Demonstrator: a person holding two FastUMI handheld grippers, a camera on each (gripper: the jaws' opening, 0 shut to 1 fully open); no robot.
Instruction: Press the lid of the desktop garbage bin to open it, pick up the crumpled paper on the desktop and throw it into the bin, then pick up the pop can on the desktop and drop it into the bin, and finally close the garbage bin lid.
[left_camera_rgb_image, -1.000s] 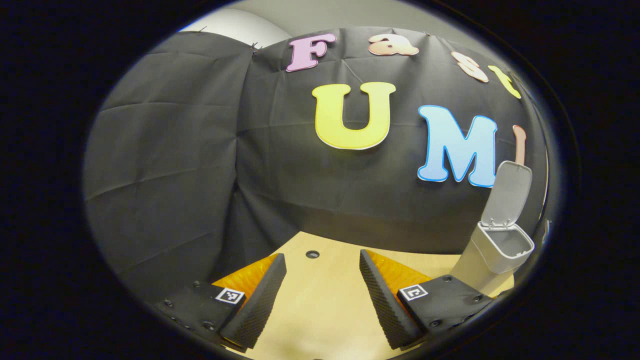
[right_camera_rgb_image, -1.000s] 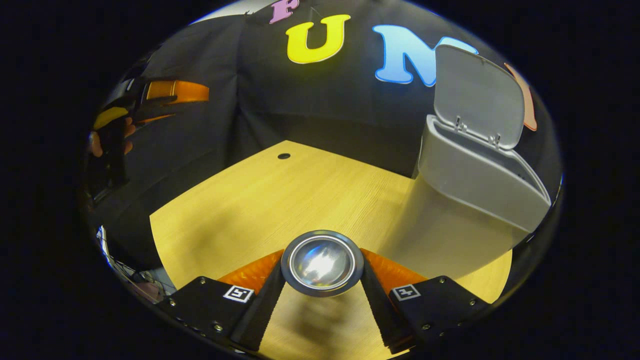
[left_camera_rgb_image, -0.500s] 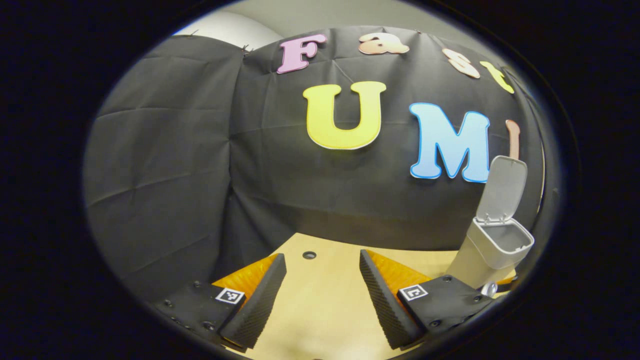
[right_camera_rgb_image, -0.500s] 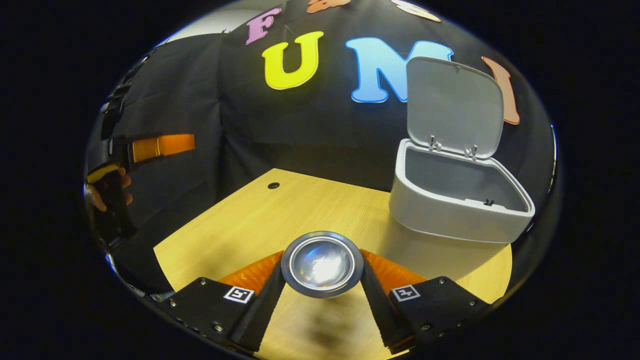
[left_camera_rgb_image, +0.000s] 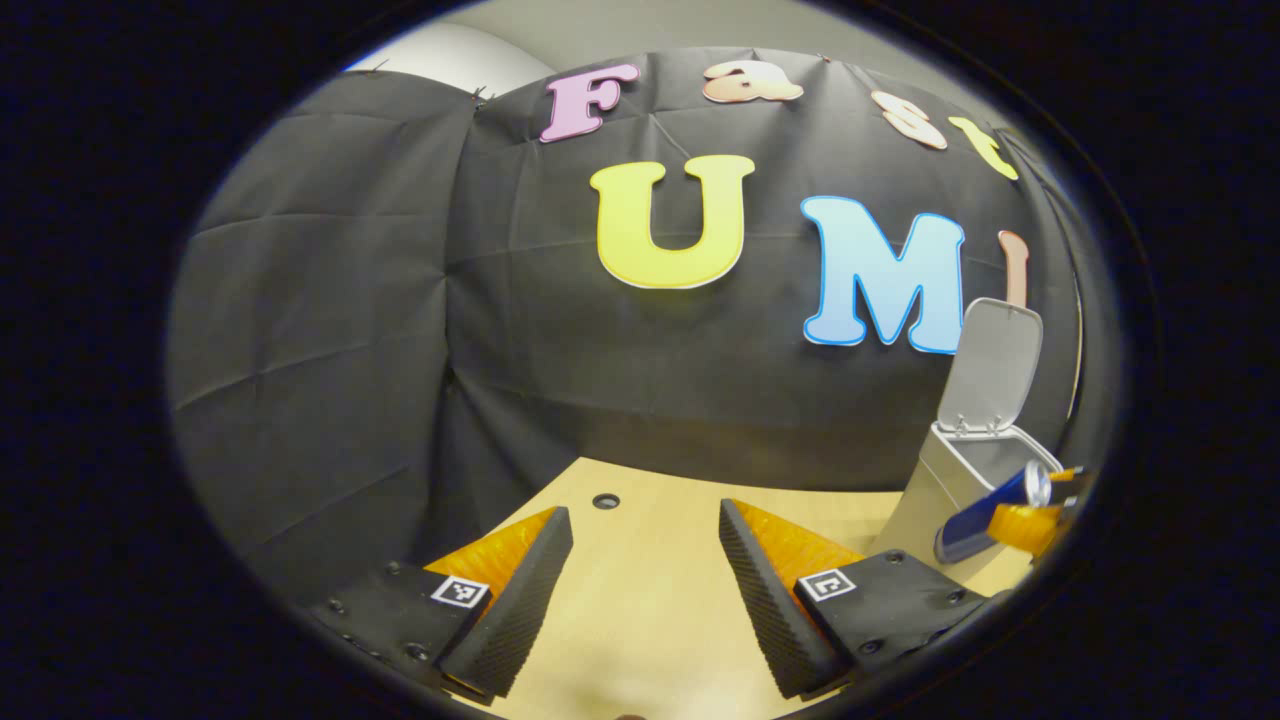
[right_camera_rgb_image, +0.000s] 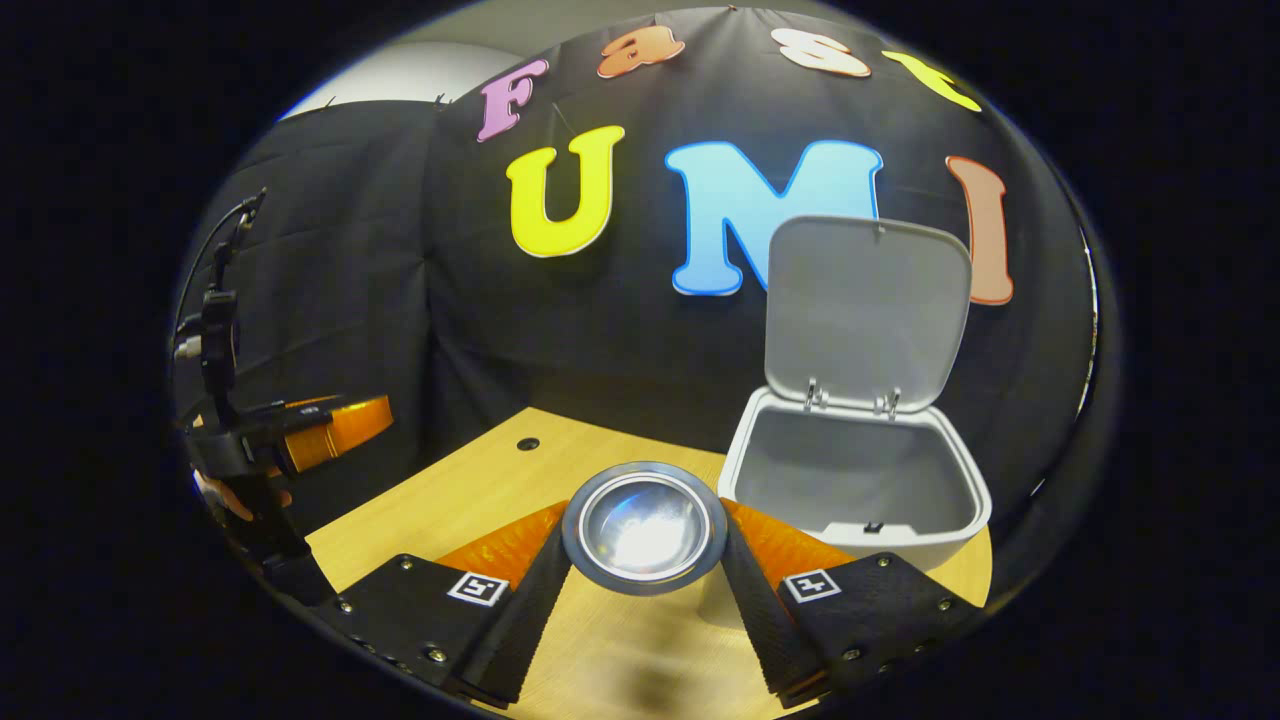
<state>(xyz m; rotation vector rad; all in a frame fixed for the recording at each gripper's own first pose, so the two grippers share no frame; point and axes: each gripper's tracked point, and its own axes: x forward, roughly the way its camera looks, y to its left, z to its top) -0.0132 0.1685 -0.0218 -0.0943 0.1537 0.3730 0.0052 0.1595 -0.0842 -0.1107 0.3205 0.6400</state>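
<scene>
- My right gripper (right_camera_rgb_image: 644, 590) has its jaws clenched on the pop can (right_camera_rgb_image: 644, 528), one finger pressing each side; the can's round end faces the camera and it hangs clear of the counter (right_camera_rgb_image: 450, 500).
- In the left gripper view I see that same can (left_camera_rgb_image: 985, 512) lying nearly level, just beside the near rim of the bin and not yet over its mouth.
- My left gripper (left_camera_rgb_image: 645, 590) has its jaws released, with nothing between them, hovering above bare counter well apart from the bin.
- The garbage bin (right_camera_rgb_image: 860, 480) stands at the counter's right end, its lid (right_camera_rgb_image: 866, 312) swung upright behind the opening.
- I cannot see any crumpled paper on the counter, and the bin's floor is hidden from me, so I judge it is already inside, but I can't confirm that.
- Risks as I judge them:
  - Letting go too early would land the can on the front rim, and it could bounce onto the counter.
  - The can lies level, so it may bridge the mouth and jam; tipping one end down should help.
  - Pushing too far in could knock the upright lid so it drops on the can or the jaws.
  - The bin looks light; a bump against its wall might slide or tip it near the edge.
</scene>
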